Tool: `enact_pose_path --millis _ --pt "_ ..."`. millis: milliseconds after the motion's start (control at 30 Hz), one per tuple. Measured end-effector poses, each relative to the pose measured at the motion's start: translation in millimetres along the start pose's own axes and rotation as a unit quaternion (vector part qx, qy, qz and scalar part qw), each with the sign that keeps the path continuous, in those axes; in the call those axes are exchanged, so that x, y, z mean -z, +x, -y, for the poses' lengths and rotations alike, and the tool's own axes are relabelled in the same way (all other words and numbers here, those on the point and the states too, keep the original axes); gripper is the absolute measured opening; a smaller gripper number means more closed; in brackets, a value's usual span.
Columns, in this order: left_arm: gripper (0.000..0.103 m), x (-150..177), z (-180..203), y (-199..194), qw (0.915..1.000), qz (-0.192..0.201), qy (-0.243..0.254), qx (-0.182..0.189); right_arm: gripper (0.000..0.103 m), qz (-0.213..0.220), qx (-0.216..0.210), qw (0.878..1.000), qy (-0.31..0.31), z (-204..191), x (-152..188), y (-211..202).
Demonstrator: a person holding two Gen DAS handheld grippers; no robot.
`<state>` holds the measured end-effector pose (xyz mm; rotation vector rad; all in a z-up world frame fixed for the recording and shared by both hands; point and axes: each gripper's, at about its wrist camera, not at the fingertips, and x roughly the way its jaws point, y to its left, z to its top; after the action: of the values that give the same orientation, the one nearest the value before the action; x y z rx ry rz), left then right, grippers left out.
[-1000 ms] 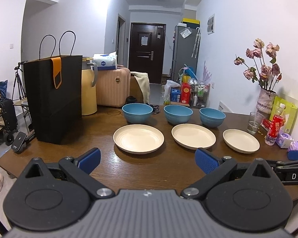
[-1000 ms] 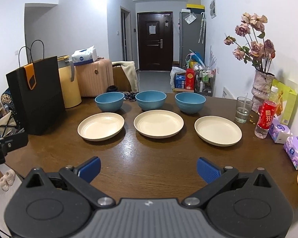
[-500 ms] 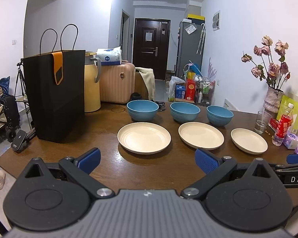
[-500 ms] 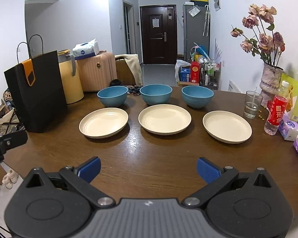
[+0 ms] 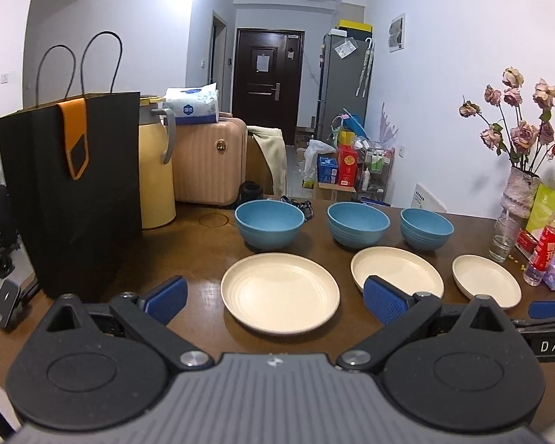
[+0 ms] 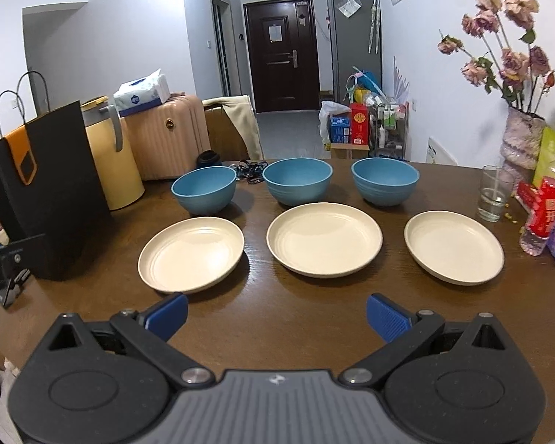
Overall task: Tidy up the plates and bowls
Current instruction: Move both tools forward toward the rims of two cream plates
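On table: three plates, three bowls; left view alone shows right gripper; both jaws spread.

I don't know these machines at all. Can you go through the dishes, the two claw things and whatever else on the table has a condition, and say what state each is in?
Left gripper: open, holding nothing.
Right gripper: open, holding nothing.
Three blue bowls: upright, empty, unstacked, in a row.
Three cream plates: flat, empty, unstacked, one before each bowl.
Glass: upright, a little clear liquid in it.
Red-labelled bottle: upright, capped.
Black paper bag: standing upright.
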<state>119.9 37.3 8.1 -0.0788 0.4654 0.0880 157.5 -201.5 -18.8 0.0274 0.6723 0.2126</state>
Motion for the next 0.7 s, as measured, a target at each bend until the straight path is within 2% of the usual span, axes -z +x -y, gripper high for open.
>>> enact_pose_path --millis 367,700 --pt "0.103 -32 -38 69 0.9996 -0.019 0.016 0.016 0.103 -0.022 0.007 1.0 0.006 -39 -36 64" --pt "0.103 -47 -64 137 0.9959 -0.074 0.037 0.038 0.103 -0.048 0.041 0.998 0.015 -65 -54 118"
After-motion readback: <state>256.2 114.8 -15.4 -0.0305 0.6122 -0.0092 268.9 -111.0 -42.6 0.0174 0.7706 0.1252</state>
